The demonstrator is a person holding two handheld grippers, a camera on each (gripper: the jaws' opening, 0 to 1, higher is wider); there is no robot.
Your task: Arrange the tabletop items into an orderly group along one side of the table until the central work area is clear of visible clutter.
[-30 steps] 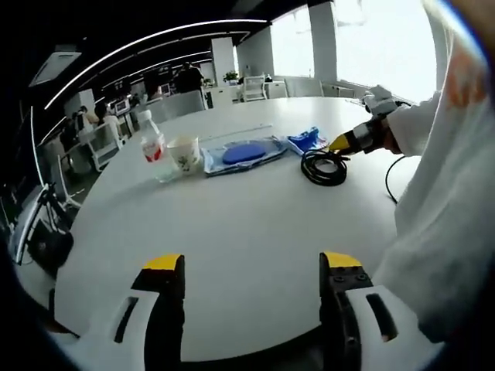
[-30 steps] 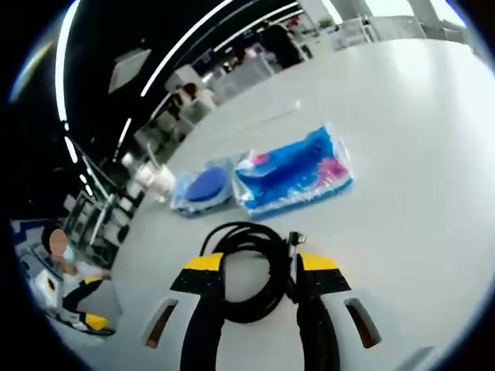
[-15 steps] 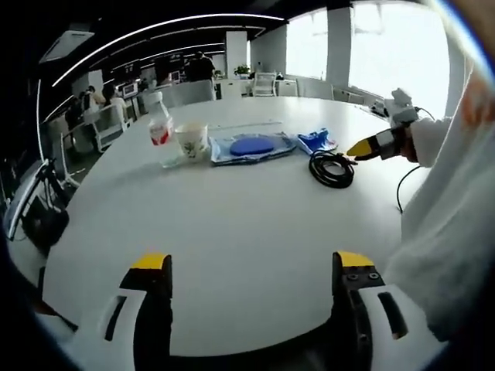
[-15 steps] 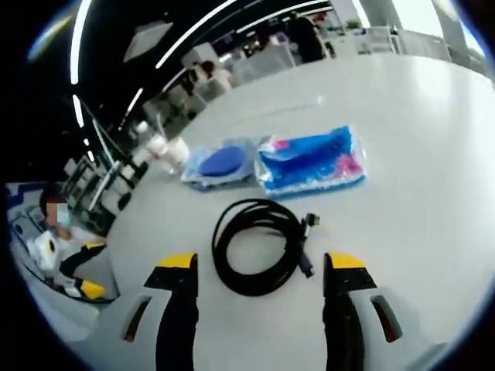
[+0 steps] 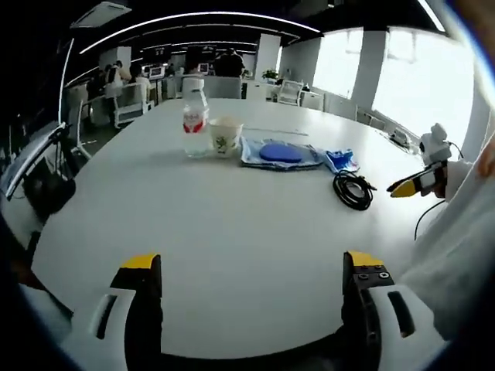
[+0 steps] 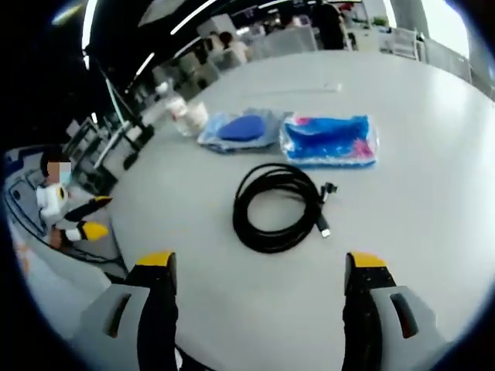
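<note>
A black cable coil (image 6: 241, 213) lies flat on the white round table (image 6: 421, 193), just ahead of my right gripper (image 6: 261, 267), which is open with nothing between its jaws. Beyond the coil lie a blue and pink packet (image 6: 331, 141) and a clear pouch with a blue disc (image 6: 240, 129); a paper cup (image 6: 190, 117) stands further left. In the left gripper view a water bottle (image 5: 195, 124), the cup (image 5: 225, 137), the pouch (image 5: 278, 153), the packet (image 5: 340, 160) and the coil (image 5: 340, 189) form a row at the far side. My left gripper (image 5: 251, 267) is open over the near table edge.
The right gripper's yellow tip (image 5: 408, 185) and a white sleeve (image 5: 456, 232) come in from the right of the left gripper view. Chairs (image 5: 128, 104), desks and people stand beyond the table. A wide bare stretch of table (image 5: 232, 224) lies between my left gripper and the row.
My right gripper opened wider and drew back from the cable coil, which now lies free on the table. The left gripper view swung, shifting the row of items.
</note>
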